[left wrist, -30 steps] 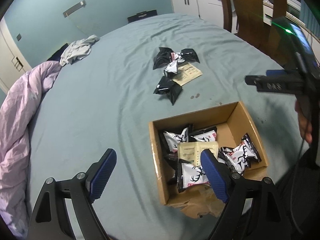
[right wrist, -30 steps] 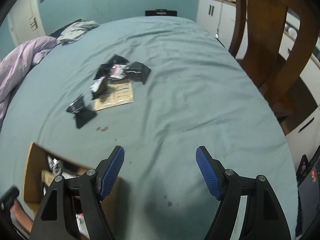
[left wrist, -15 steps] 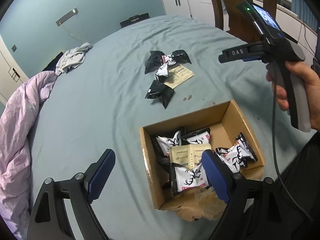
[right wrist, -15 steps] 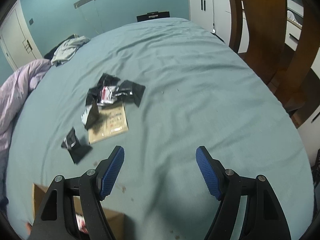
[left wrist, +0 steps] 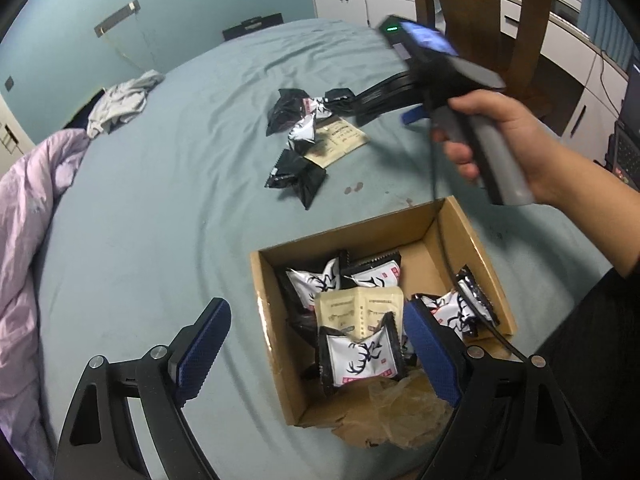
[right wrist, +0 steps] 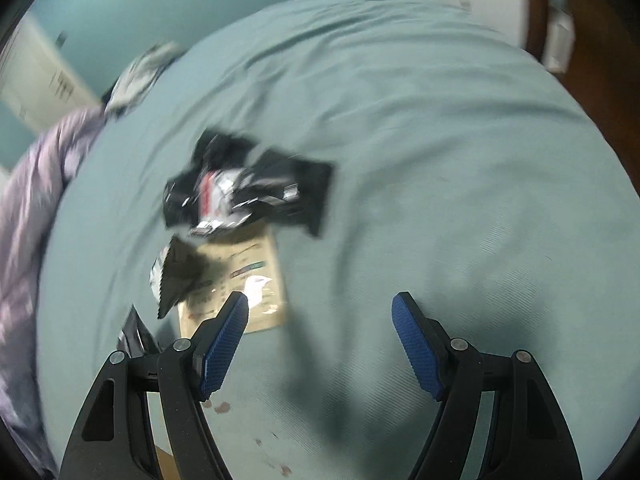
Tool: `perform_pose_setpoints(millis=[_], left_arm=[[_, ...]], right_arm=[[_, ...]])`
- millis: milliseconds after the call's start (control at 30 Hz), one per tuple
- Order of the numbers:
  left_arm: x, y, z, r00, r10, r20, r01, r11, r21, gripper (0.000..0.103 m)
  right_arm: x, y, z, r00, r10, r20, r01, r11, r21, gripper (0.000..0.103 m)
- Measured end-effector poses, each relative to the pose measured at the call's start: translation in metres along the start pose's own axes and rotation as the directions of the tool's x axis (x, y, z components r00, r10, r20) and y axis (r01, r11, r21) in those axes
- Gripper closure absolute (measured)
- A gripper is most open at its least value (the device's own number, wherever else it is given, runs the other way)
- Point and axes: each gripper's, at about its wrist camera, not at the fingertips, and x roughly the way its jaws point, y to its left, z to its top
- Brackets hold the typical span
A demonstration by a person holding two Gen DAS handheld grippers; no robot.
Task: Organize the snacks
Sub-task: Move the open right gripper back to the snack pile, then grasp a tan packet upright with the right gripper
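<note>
An open cardboard box (left wrist: pixel 460 220) sits on the teal bedsheet and holds several black-and-white deer-print snack packs (left wrist: pixel 362 362) and a beige sachet (left wrist: pixel 358 310). Farther off lies a loose pile of black snack packs (left wrist: pixel 296 114) with a beige sachet (left wrist: pixel 340 140) and one separate black pack (left wrist: pixel 296 174). My left gripper (left wrist: pixel 316 346) is open and empty, straddling the box's near left corner. My right gripper (right wrist: pixel 320 318) is open and empty, low over the sheet just right of the beige sachet (right wrist: pixel 240 276), with the pile (right wrist: pixel 248 188) ahead. Its body shows in the left wrist view (left wrist: pixel 448 80).
A lilac quilt (left wrist: pixel 24 240) lies along the bed's left edge and a grey garment (left wrist: pixel 124 100) at the far left. Crumpled brown paper (left wrist: pixel 392 412) sticks out under the box. A wooden chair (left wrist: pixel 480 8) and white cabinets stand beyond the bed at right.
My right gripper has swept forward and left from beside the box toward the loose pile, which now looms larger and blurred. My left gripper has stayed open near the box.
</note>
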Motion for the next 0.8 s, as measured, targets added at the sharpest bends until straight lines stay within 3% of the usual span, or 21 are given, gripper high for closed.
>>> perform_pose_setpoints(millis=[100,233,300,433,500,533,567,600,633,800], left_arm=[[0.002,0.002,0.000,1.000,-0.019,-0.012,0.018,1.000,-0.017,0.013],[0.004,0.004,0.001,1.000,-0.022,-0.017,0.021,0.999,-0.032,0.013],[0.005,0.005,0.001,1.000,-0.023,-0.021,0.022,0.999,-0.036,0.013],[0.005,0.006,0.003,1.000,-0.019,-0.019,0.019,0.999,-0.045,0.013],[0.005,0.007,0.002,1.000,-0.015,-0.017,0.015,0.999,-0.048,0.013],[0.005,0.007,0.002,1.000,-0.012,-0.014,0.011,0.999,-0.051,0.013],[0.005,0.009,0.002,1.000,-0.005,-0.010,0.005,0.998,-0.055,0.013],[0.005,0.009,0.003,1.000,-0.001,-0.007,0.000,0.998,-0.058,0.013],[0.004,0.011,0.003,1.000,0.007,0.000,-0.007,0.998,-0.062,0.013],[0.000,0.020,0.006,0.999,0.036,0.034,-0.032,0.996,-0.085,0.013]], right_arm=[[0.023,0.031,0.001,0.999,-0.025,-0.045,0.019,0.992,-0.126,0.029],[0.044,0.061,0.001,0.995,-0.102,-0.017,0.094,0.962,-0.255,0.013],[0.048,0.074,-0.003,0.997,-0.065,-0.033,0.051,0.948,-0.314,0.013],[0.057,0.090,-0.010,0.992,-0.125,-0.019,0.105,0.902,-0.418,0.013],[0.057,0.082,-0.006,0.995,-0.095,-0.031,0.077,0.925,-0.372,0.022],[0.055,0.078,-0.005,0.996,-0.091,-0.021,0.077,0.932,-0.355,0.039],[0.053,0.078,-0.003,0.996,-0.085,-0.013,0.075,0.936,-0.345,0.064],[0.049,0.076,-0.001,0.997,-0.074,-0.010,0.067,0.940,-0.334,0.076],[0.046,0.073,0.001,0.998,-0.064,-0.019,0.054,0.946,-0.321,0.095],[0.025,0.065,-0.002,1.000,-0.022,0.017,0.025,0.960,-0.279,0.098]])
